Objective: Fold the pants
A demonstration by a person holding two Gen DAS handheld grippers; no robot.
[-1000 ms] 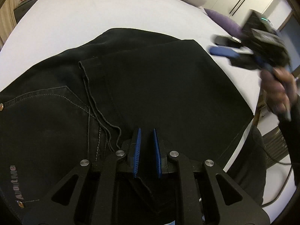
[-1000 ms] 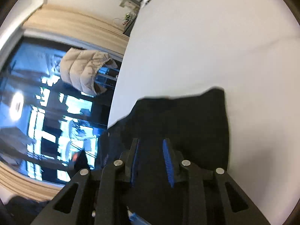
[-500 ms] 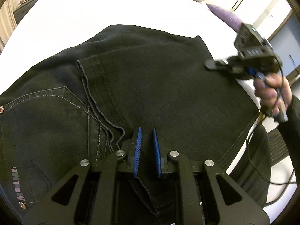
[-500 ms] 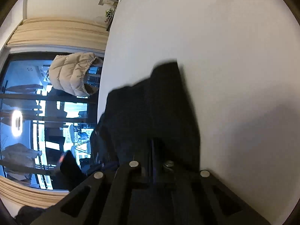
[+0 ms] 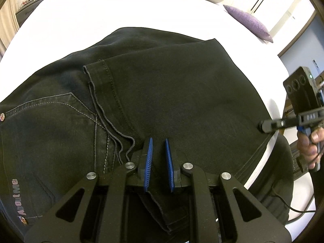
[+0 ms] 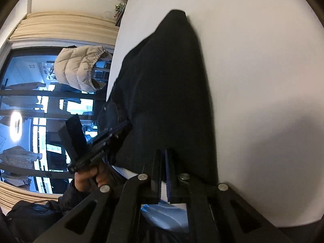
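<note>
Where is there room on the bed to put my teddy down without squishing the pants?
The white bed is bare beyond the far edge of the black pants, up to the pillows and the purple cushion. In the right wrist view there is also bare sheet to the right of the pants. The near side is crowded: pants and both grippers.

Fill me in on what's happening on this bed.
A person with a hand-held gripper in each hand is folding black pants on a white bed. The legs are already doubled over the seat. The left hand-held gripper sits slightly open over the near edge. The right hand-held gripper looks pinched shut at the fold's edge.
</note>
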